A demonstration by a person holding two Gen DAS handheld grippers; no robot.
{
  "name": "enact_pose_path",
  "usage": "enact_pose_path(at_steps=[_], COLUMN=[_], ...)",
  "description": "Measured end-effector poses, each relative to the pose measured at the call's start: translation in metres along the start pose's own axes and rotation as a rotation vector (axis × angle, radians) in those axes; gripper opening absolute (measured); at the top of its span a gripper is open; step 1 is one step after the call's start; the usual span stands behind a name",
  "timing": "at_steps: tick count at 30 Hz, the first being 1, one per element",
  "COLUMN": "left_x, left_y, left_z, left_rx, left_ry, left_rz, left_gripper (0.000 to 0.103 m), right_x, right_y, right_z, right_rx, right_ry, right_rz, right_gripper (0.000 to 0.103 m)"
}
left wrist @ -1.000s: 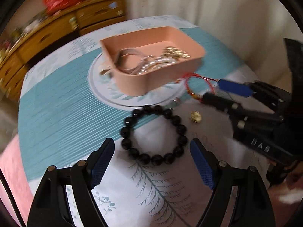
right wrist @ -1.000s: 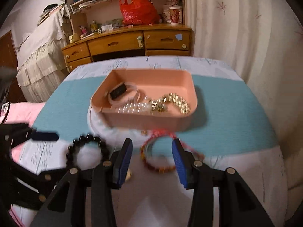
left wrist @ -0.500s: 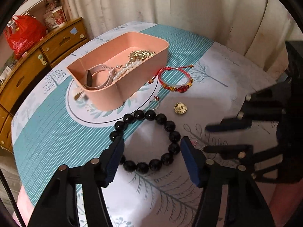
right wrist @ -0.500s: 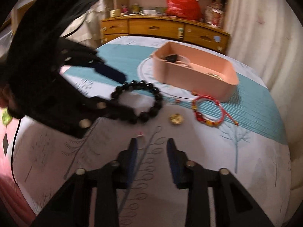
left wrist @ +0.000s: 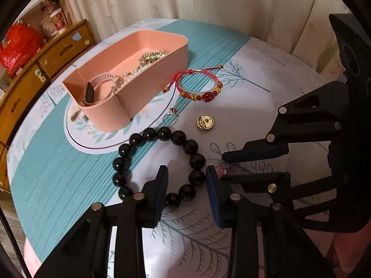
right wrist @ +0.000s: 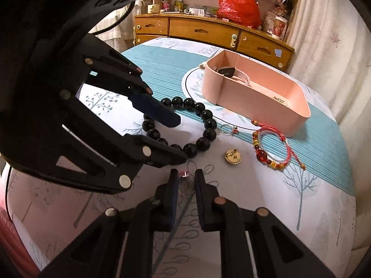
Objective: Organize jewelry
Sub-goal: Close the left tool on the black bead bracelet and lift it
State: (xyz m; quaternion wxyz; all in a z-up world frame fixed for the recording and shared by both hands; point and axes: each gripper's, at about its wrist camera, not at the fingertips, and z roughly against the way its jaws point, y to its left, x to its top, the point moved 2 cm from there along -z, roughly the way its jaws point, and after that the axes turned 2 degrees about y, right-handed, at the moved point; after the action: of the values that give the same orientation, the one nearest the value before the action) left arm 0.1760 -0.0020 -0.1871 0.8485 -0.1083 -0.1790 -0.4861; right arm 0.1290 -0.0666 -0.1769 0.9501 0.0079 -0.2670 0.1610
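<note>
A black bead bracelet (left wrist: 160, 164) lies on the tablecloth; my left gripper (left wrist: 186, 185) is open, its fingers straddling the bracelet's near-right beads. My right gripper (right wrist: 185, 180) is nearly closed around a small silver ring with a pink stone (right wrist: 184, 184), also glimpsed in the left wrist view (left wrist: 223, 170); contact is unclear. A pink tray (left wrist: 129, 78) holds a watch, pearls and a gold chain. A red cord bracelet (left wrist: 199, 88), a gold coin-like brooch (left wrist: 205, 122) and another ring with a red stone (left wrist: 170, 117) lie between tray and black bracelet.
The round table (right wrist: 313, 197) has a teal and white patterned cloth. A wooden dresser (right wrist: 208, 32) with a red bag (right wrist: 238, 7) stands behind it. Curtains (left wrist: 208, 0) hang close to the table's far side.
My right gripper swung away from the red bracelet to the small ring and narrowed its jaws. My left gripper narrowed and moved onto the black bracelet's near-right beads.
</note>
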Motion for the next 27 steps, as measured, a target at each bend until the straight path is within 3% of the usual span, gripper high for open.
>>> enact_pose_path(at_steps=[6,12,21,27], left_x=[0.001,0.006,0.025,0.043], left_y=[-0.002,0.001,0.015,0.020], left_z=[-0.001,-0.002,0.018,0.042], left_rx=[-0.027,-0.033,-0.102,-0.095], left_ry=[-0.008,0.002,-0.027,-0.081], left_rz=[-0.006,0.063,0.313,0.444], left_gripper=[0.014,0.013,0.013,0.013], right_x=[0.001,0.002,0.003,0.013], right_y=[-0.006,-0.026,-0.061,-0.079], right_z=[0.001,0.002,0.009,0.016], right_rx=[0.031,0.035,0.045,0.074], right_ry=[0.001,-0.011,-0.039,-0.062], right_rz=[-0.020,-0.085,-0.195,-0.198], right_gripper=[0.009,0.007,0.007,0.007])
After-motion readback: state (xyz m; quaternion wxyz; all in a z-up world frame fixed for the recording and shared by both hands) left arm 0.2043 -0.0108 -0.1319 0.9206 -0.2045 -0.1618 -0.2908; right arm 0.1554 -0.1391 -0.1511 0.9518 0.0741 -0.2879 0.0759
